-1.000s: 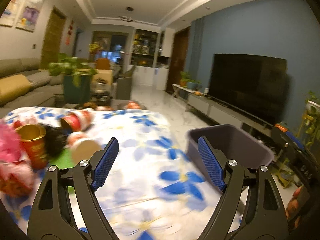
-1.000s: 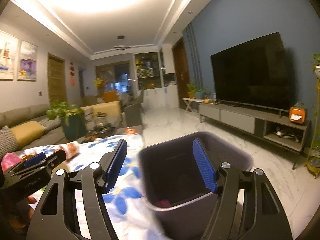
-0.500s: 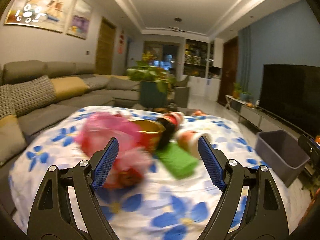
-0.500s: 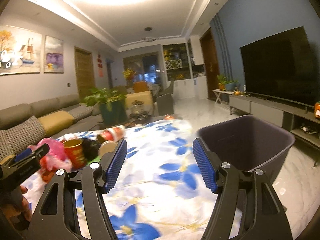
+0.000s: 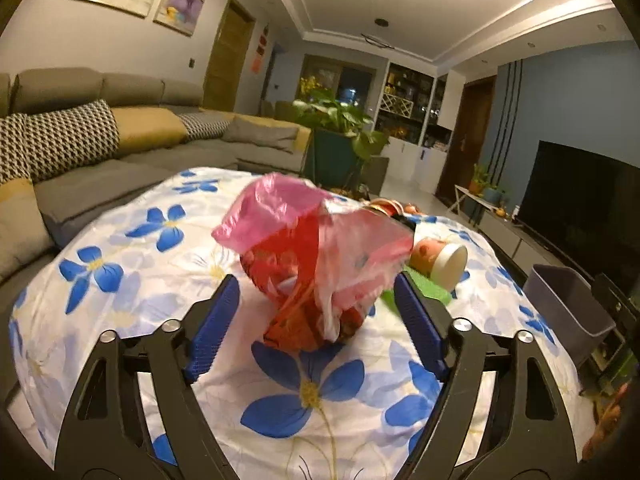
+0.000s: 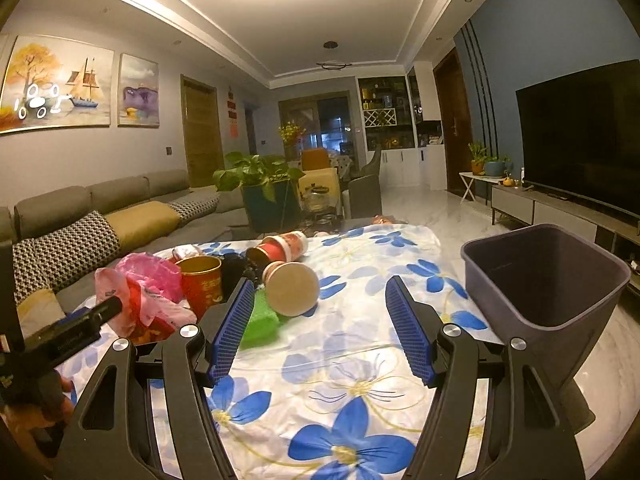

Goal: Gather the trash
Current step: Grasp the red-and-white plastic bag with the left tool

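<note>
A crumpled pink and red plastic bag (image 5: pixel 316 256) lies on the flowered tablecloth (image 5: pixel 132 264), just ahead of my open left gripper (image 5: pixel 318 320), between the lines of its fingers but not touched. Behind it lie a tipped paper cup (image 5: pixel 440 260) and a green packet (image 5: pixel 424 288). In the right wrist view my right gripper (image 6: pixel 320 328) is open over the cloth, with the tipped cup (image 6: pixel 292 288), green packet (image 6: pixel 260 322), red-gold can (image 6: pixel 202 282), pink bag (image 6: pixel 144 292) and another tipped cup (image 6: pixel 282 246) ahead left. The grey bin (image 6: pixel 548 280) stands at the table's right edge.
A grey sofa (image 5: pixel 100 140) with cushions runs along the left. A potted plant (image 6: pixel 260 188) stands beyond the table's far end. A TV (image 6: pixel 580 132) on a low console fills the right wall, with bare marble floor (image 6: pixel 440 216) between it and the table.
My left gripper swung left from the bin and moved in close on the pink bag. My right gripper turned left from above the bin toward the trash on the table. Both stayed open.
</note>
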The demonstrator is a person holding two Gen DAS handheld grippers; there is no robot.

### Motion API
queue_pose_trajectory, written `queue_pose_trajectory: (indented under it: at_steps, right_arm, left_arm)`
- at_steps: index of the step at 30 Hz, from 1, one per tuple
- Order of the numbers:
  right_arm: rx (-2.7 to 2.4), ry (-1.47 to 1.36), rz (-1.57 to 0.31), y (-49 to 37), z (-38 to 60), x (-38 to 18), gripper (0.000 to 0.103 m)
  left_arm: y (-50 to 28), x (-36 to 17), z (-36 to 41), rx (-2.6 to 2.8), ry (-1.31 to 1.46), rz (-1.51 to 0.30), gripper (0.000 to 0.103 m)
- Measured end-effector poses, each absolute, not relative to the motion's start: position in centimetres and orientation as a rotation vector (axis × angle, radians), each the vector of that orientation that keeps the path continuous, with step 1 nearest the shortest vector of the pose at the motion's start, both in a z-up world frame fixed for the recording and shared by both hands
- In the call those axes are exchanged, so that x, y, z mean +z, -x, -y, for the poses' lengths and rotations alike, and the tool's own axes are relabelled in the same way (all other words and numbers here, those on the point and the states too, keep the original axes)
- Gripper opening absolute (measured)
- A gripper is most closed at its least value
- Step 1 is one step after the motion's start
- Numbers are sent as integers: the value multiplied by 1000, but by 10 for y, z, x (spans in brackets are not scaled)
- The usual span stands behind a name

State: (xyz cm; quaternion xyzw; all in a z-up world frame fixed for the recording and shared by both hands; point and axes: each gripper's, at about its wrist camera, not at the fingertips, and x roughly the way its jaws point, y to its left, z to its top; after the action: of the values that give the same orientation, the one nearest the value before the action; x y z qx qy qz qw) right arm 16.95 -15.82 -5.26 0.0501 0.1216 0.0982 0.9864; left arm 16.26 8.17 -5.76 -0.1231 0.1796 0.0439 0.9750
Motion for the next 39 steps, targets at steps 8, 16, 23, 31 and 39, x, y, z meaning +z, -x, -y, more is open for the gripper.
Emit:
queue_pose_trajectory:
  at_steps: [8, 16, 23, 31, 39]
  right_arm:
    - [226, -86, -275, -179, 144, -61, 67]
    - [253, -69, -318, -193, 128, -75, 67]
    - [276, -52, -338, -207, 111, -84, 67]
    - [289, -46, -370, -233, 89, -94, 65]
    - [271, -49, -447, -280, 70, -104, 64]
  left_arm:
    - [-180, -64, -80, 44, 260, -398, 27]
    - [-182, -73, -78, 25, 263, -395, 1]
    - [-165, -64, -79, -13, 285, -349, 0]
    - [-142, -45, -87, -43, 312, -285, 0]
    - [-131, -41, -98, -32, 327, -241, 0]
